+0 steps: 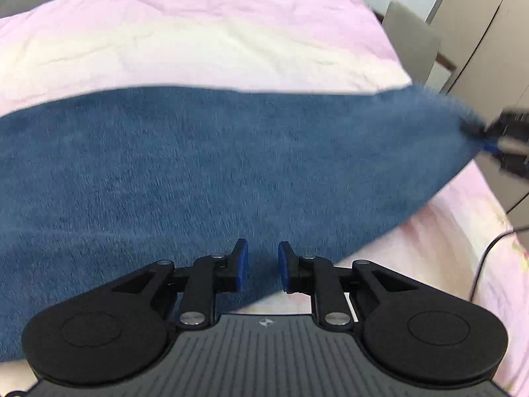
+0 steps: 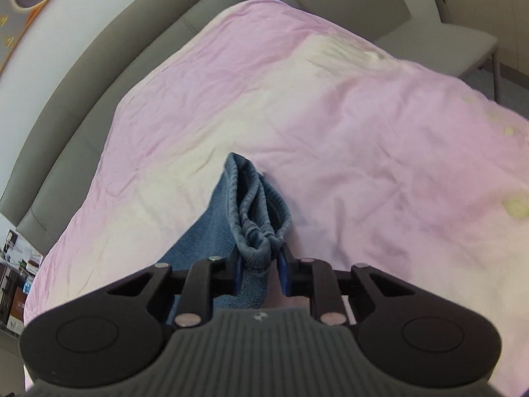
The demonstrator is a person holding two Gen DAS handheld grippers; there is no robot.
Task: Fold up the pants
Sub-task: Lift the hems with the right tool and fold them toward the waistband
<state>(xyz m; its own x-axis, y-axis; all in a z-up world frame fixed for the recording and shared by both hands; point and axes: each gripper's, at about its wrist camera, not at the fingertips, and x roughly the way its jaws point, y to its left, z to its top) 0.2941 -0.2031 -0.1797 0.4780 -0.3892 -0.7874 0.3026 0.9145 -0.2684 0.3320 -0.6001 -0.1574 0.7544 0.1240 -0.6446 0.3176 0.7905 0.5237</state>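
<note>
Over the pink-sheeted bed (image 2: 363, 115), right gripper (image 2: 259, 269) pinches the blue fleece pants (image 1: 198, 165) hem, lifting for folding; left gripper (image 1: 263, 269) spread, pants passing between its fingers.

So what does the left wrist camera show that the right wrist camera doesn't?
Left wrist only: the blue fleece pants' broad spread surface, the open left gripper over them, and the right gripper at their far corner. Right wrist only: the bunched ribbed hem clamped in that gripper. Both show the pink bedsheet.
</note>
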